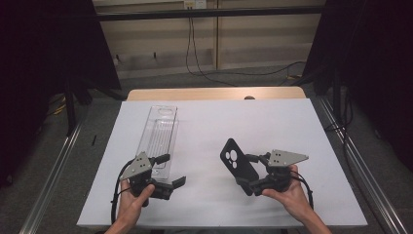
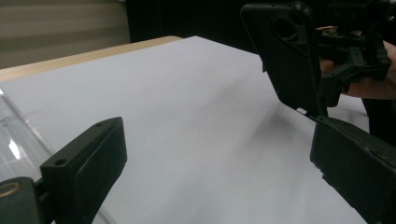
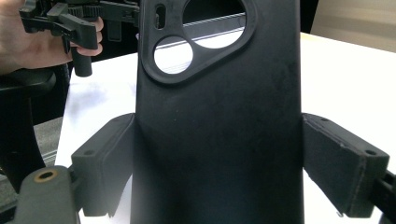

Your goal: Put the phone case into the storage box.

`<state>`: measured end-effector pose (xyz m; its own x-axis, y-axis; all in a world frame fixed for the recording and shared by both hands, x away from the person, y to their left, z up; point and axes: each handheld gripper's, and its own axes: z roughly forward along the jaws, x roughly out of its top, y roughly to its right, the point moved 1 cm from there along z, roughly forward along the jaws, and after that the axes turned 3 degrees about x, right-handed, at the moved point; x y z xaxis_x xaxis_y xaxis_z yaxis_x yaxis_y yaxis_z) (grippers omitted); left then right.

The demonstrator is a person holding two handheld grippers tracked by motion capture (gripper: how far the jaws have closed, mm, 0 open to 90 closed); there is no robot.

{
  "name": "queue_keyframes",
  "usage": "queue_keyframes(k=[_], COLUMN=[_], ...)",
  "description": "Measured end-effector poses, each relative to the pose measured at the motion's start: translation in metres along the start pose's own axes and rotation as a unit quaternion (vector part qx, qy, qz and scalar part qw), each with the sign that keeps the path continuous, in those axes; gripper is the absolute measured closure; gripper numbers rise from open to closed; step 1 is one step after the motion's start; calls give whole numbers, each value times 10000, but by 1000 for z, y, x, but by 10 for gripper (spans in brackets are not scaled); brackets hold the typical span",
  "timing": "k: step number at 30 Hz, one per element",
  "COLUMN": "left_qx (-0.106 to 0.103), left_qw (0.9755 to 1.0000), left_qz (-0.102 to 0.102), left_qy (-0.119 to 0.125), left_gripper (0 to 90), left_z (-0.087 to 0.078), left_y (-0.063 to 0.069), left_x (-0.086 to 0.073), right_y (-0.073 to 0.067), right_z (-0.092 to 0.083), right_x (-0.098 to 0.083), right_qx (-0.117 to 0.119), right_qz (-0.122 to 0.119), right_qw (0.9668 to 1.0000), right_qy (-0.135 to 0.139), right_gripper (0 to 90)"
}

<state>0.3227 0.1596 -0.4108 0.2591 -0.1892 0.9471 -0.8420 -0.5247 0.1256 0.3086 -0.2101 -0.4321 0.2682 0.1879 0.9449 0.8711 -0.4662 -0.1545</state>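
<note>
Phone case (image 1: 238,165) gripped across its width by right gripper (image 1: 248,170) near bench's front edge; left gripper (image 1: 171,170) empty, jaws apart, beside clear tray (image 1: 158,134); next probably case into tray

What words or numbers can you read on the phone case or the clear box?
None. The black phone case held in the right claw shows plain black with camera holes and no writing.
The clear plastic box shows ridges but no label that can be read.
The white sheet on the table is blank.
A small plate on the far wall is too small to read.
</note>
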Motion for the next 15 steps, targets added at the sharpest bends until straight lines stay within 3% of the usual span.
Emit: queue_keyframes(k=[9,15], left_qx=[-411,-755], left_qw=[9990,9966], left_qz=[142,314], left_qy=[-72,-113], left_gripper=[51,50], left_z=[17,26], left_y=[5,7], left_x=[13,28], right_y=[-2,-3], right_z=[-1,-2], right_x=[1,3], right_qx=[115,258], right_qz=[13,-51], right_qw=[9999,9995], right_qy=[76,145], right_gripper=[144,144])
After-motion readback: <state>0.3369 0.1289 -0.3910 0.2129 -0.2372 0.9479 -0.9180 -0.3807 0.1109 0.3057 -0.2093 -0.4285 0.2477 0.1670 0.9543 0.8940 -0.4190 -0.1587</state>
